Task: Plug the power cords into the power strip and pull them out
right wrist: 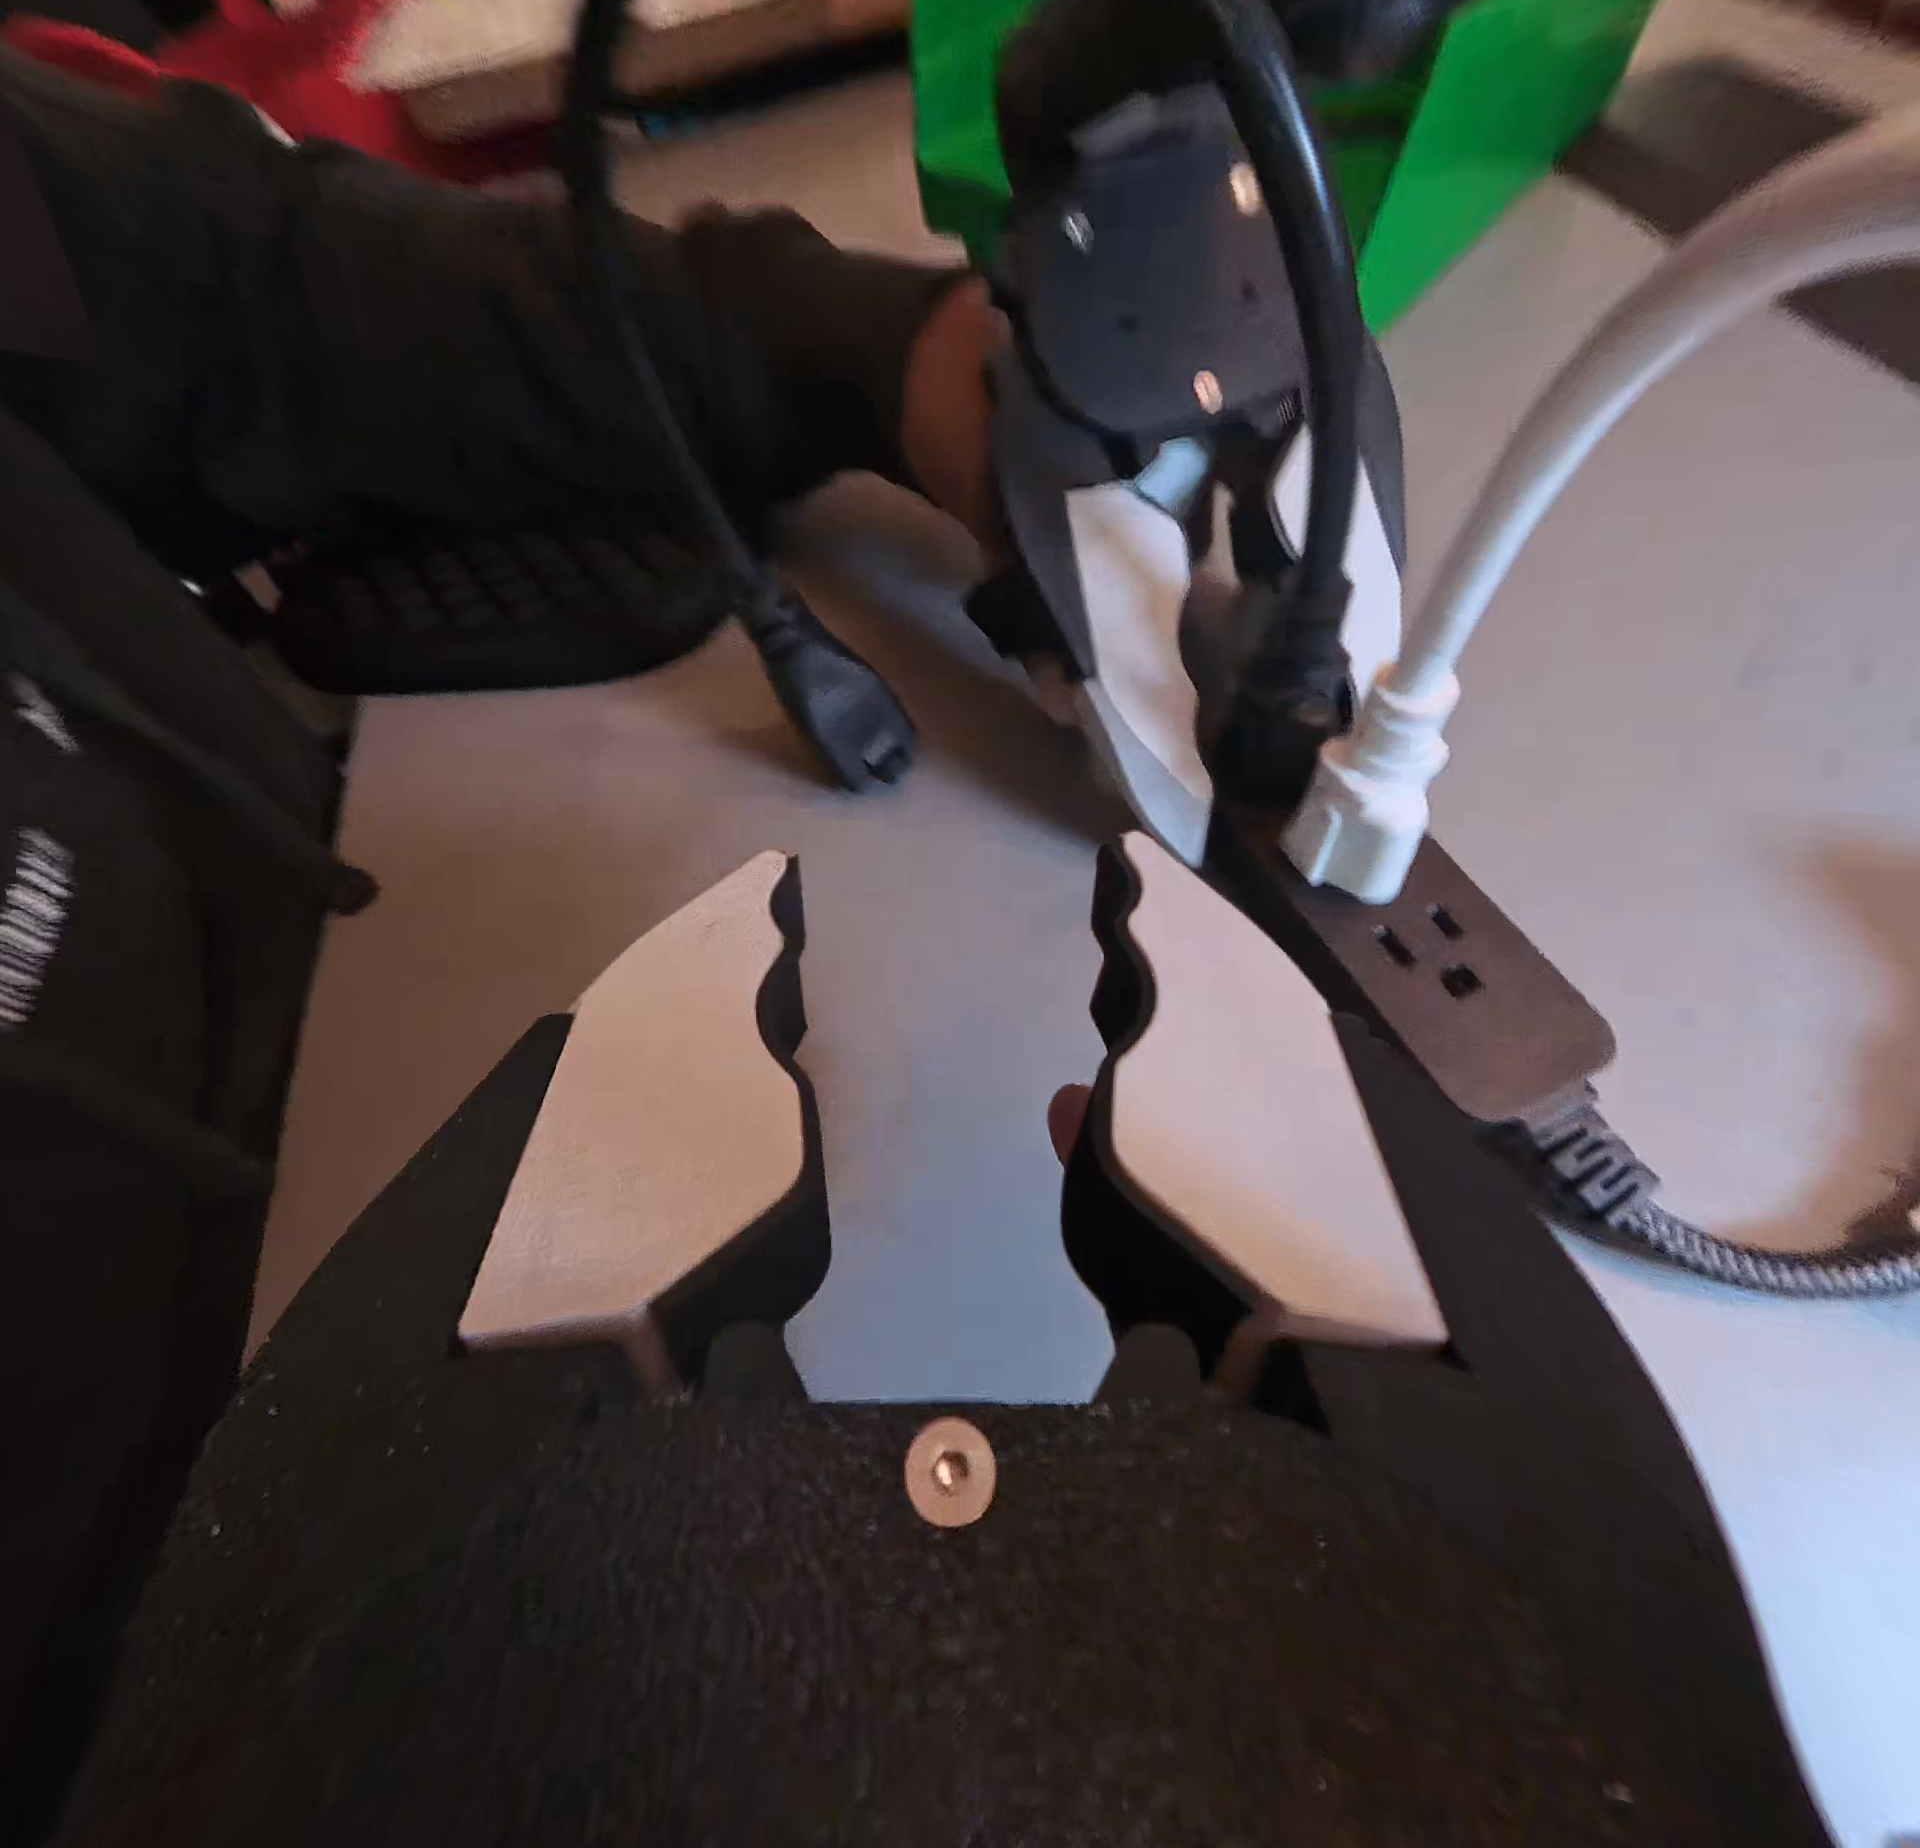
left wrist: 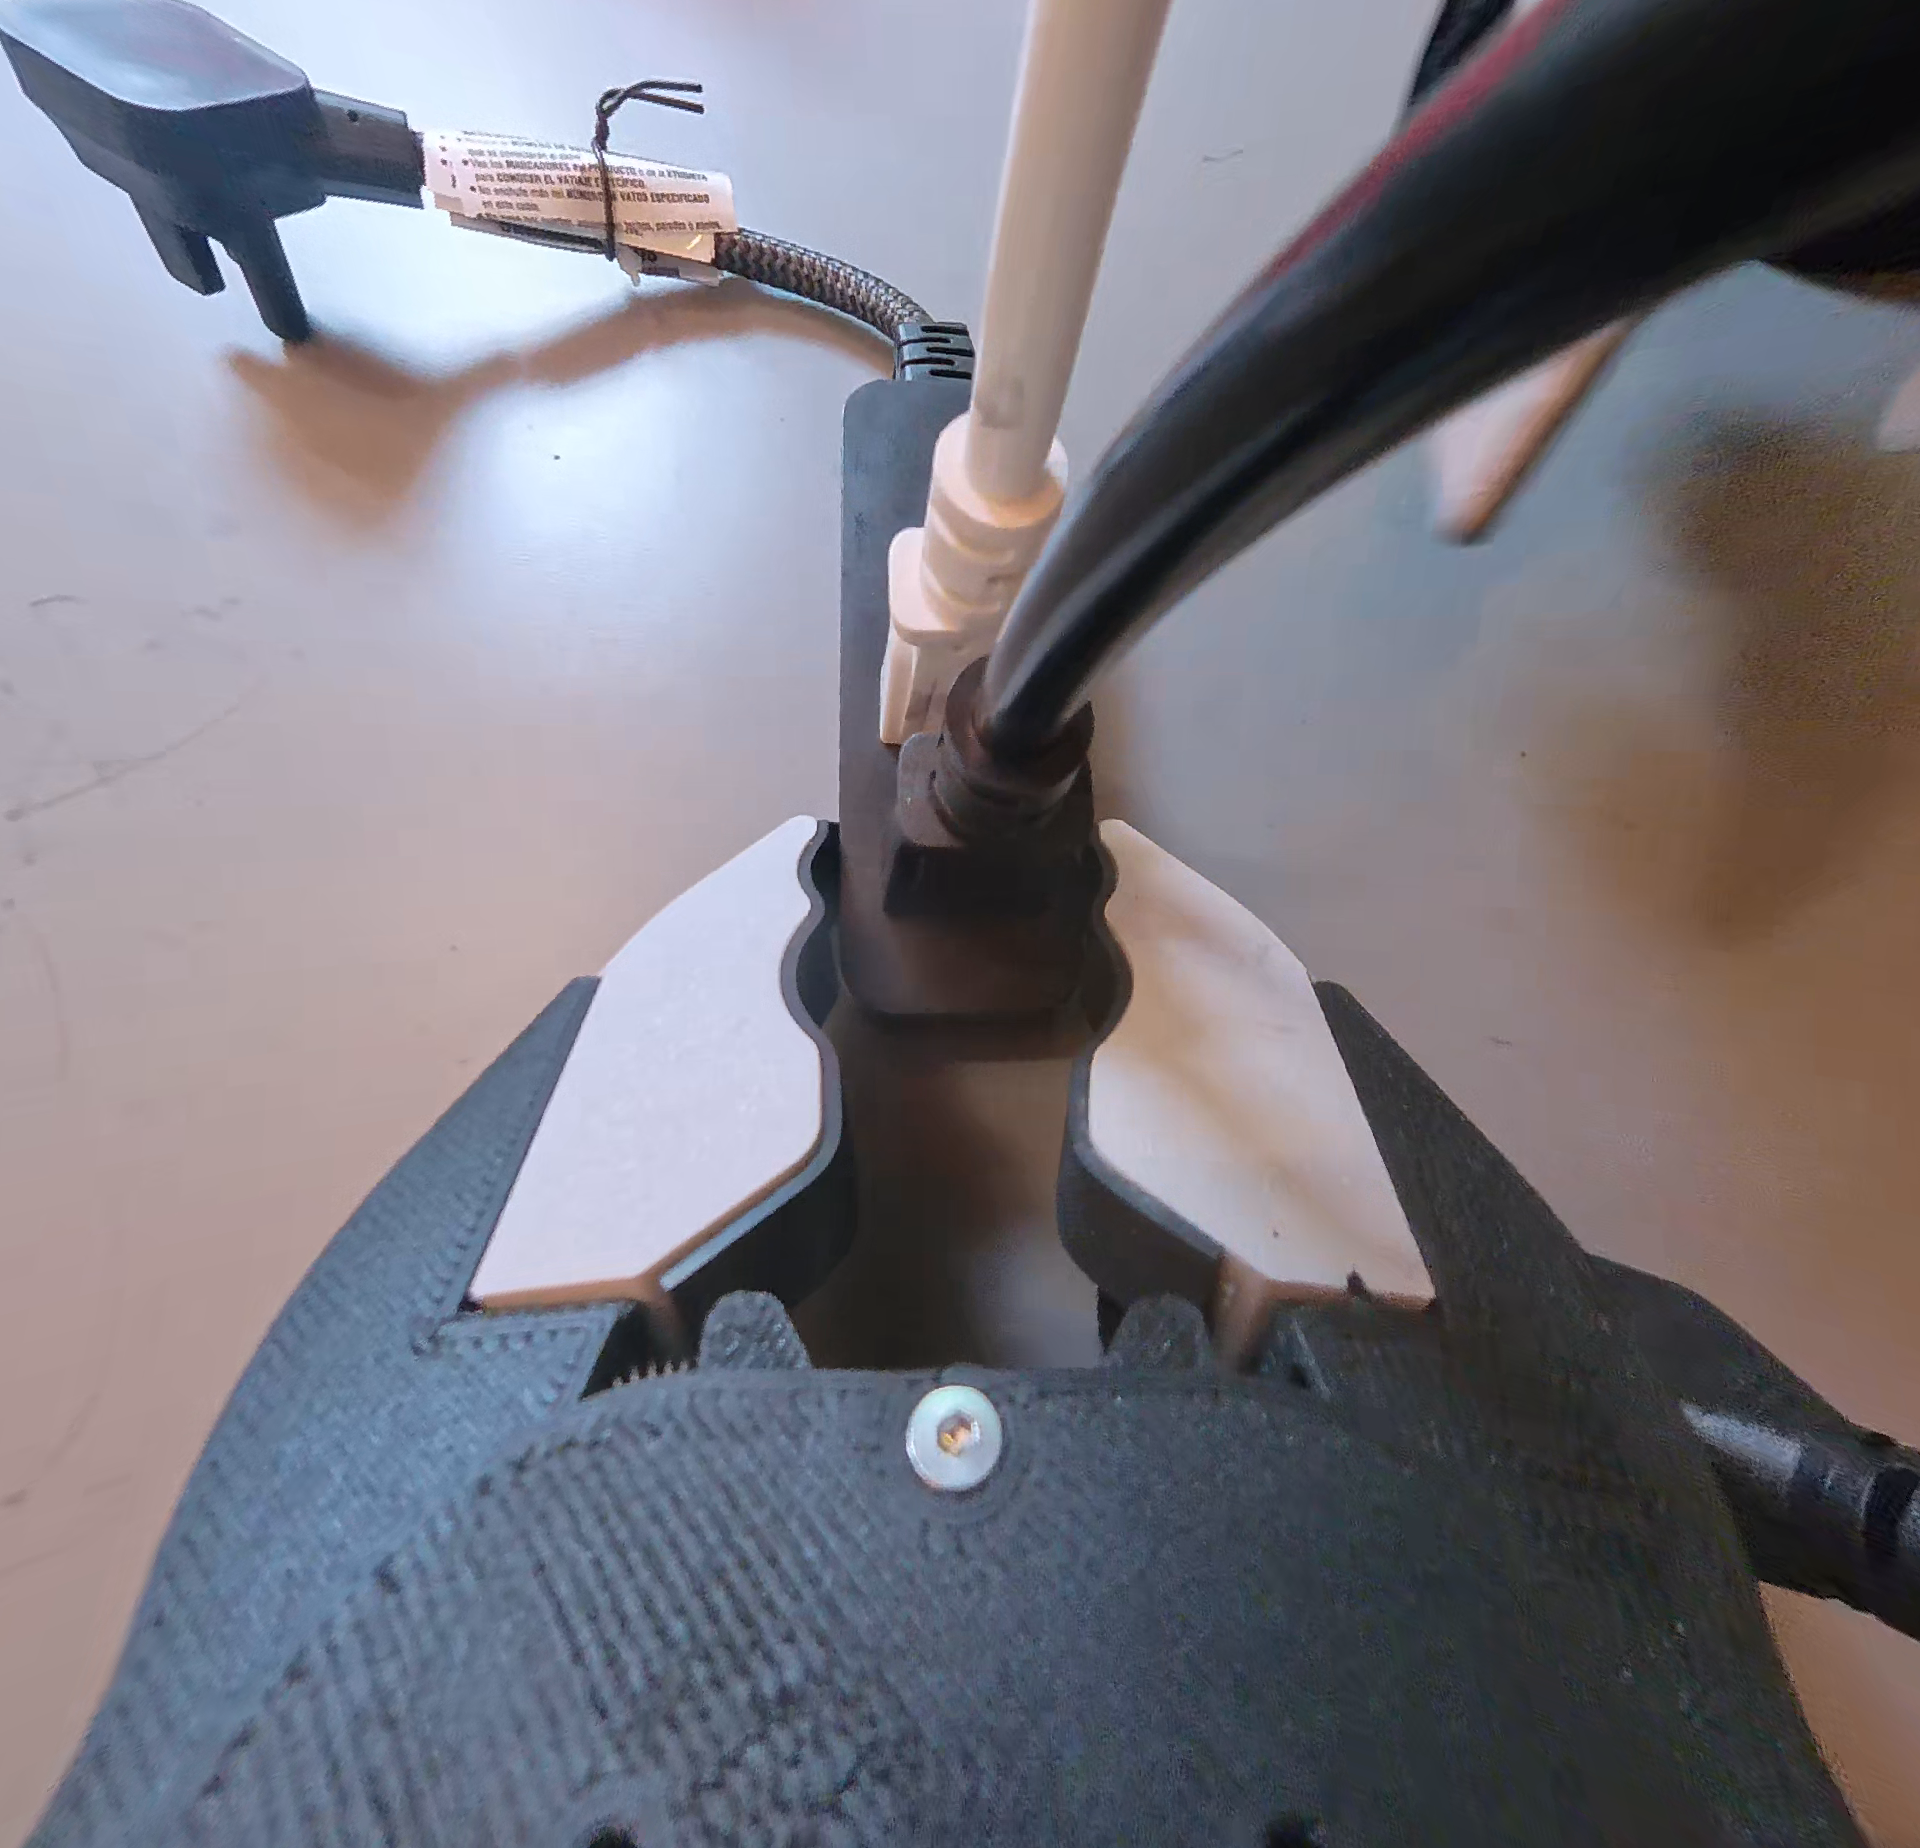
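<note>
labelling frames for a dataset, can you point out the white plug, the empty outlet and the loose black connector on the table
white plug (right wrist: pixel 1361 811), right wrist view, on its body seated in the strip
empty outlet (right wrist: pixel 1421 951), right wrist view, between its slots
loose black connector (right wrist: pixel 831 702), right wrist view, on its moulded body

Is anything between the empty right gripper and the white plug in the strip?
Nothing visible blocks it. The right gripper is open over bare table; the white plug sits ahead to its right, with the black plug just behind.
</note>
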`<act>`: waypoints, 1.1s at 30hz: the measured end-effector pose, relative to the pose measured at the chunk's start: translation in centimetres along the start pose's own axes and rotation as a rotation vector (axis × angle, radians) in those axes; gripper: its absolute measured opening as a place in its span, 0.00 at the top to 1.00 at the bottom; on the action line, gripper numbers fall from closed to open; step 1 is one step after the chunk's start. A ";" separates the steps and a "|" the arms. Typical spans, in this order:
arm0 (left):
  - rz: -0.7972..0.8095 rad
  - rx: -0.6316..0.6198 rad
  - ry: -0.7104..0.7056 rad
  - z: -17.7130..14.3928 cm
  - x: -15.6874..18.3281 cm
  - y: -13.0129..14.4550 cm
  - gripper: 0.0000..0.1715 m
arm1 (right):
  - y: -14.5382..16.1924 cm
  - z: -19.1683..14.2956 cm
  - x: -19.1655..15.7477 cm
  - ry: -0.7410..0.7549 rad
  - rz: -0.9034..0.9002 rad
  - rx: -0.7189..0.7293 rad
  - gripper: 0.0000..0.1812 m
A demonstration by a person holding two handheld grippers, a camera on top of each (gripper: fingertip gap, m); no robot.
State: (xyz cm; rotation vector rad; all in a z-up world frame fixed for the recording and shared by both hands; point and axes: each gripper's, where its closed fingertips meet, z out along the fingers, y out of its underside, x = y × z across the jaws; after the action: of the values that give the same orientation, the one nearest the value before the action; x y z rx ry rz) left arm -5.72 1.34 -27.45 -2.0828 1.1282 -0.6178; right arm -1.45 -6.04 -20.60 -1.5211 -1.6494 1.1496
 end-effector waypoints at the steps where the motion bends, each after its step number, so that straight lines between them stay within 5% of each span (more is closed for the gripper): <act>1: 0.006 0.004 0.002 0.0 0.0 0.0 0.74 | -0.7 -0.4 -0.8 -0.016 -0.022 0.056 0.70; 15: 0.015 0.007 -0.040 -0.2 -0.8 -0.1 0.74 | -11.3 -11.6 -3.2 -0.158 -0.019 0.601 0.76; 19: 0.001 0.004 -0.054 -0.4 -1.2 0.0 0.72 | -12.7 -15.9 -0.3 -0.069 -0.029 0.702 0.80; 26: 0.014 -0.014 -0.039 -0.5 -1.0 0.1 0.73 | -5.9 -13.9 9.0 0.193 0.011 0.431 0.80; 33: -0.089 -0.047 0.085 -0.7 -0.3 0.4 0.73 | 0.6 -8.0 11.7 0.238 -0.065 0.098 0.73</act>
State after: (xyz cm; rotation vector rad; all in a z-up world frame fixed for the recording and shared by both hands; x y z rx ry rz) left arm -6.55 1.22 -27.31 -2.1740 1.1115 -0.7358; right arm 4.07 6.98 -19.08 -1.4695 -1.4517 0.9594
